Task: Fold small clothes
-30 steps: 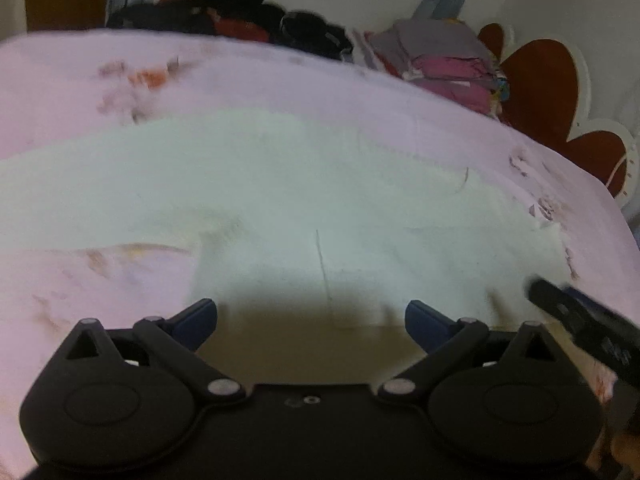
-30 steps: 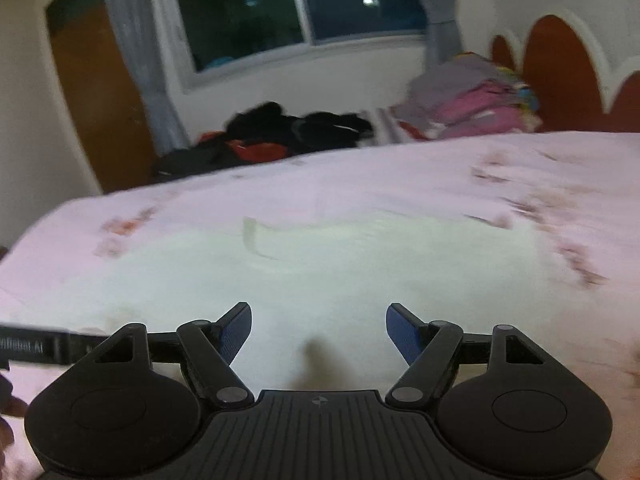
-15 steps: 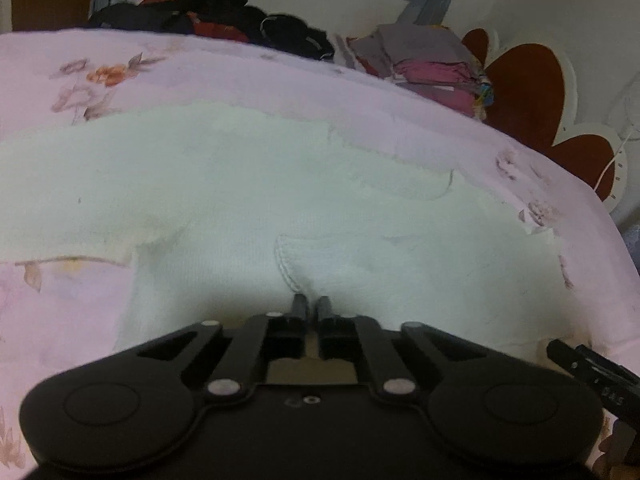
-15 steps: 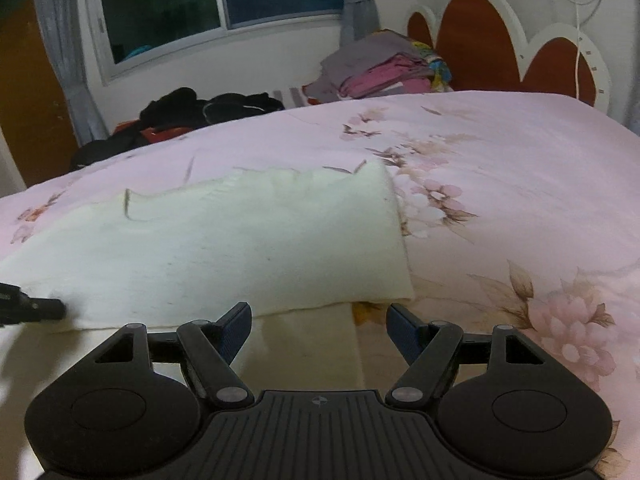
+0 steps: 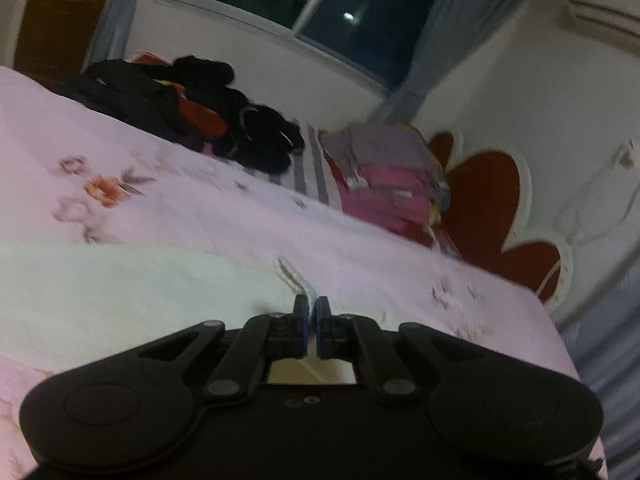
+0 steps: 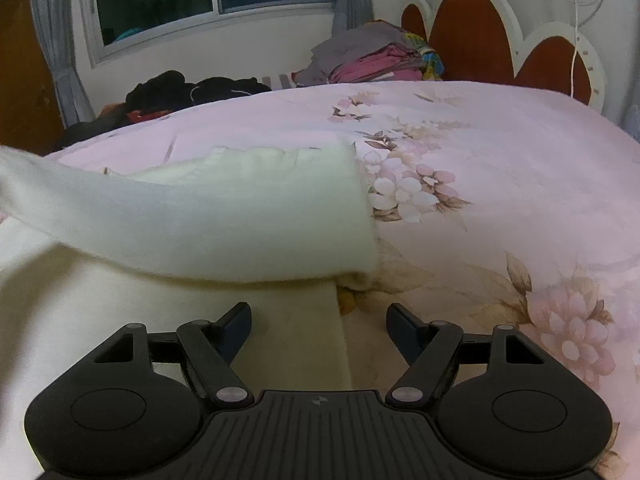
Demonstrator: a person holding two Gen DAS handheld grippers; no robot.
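Left tool pinches one cream knit garment by its ribbed edge, lifted off the pink floral bed; right tool gapes empty above the garment's corner.

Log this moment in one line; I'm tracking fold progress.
left gripper: shut on cream garment, edge raised | right gripper: open, over garment edge | bed
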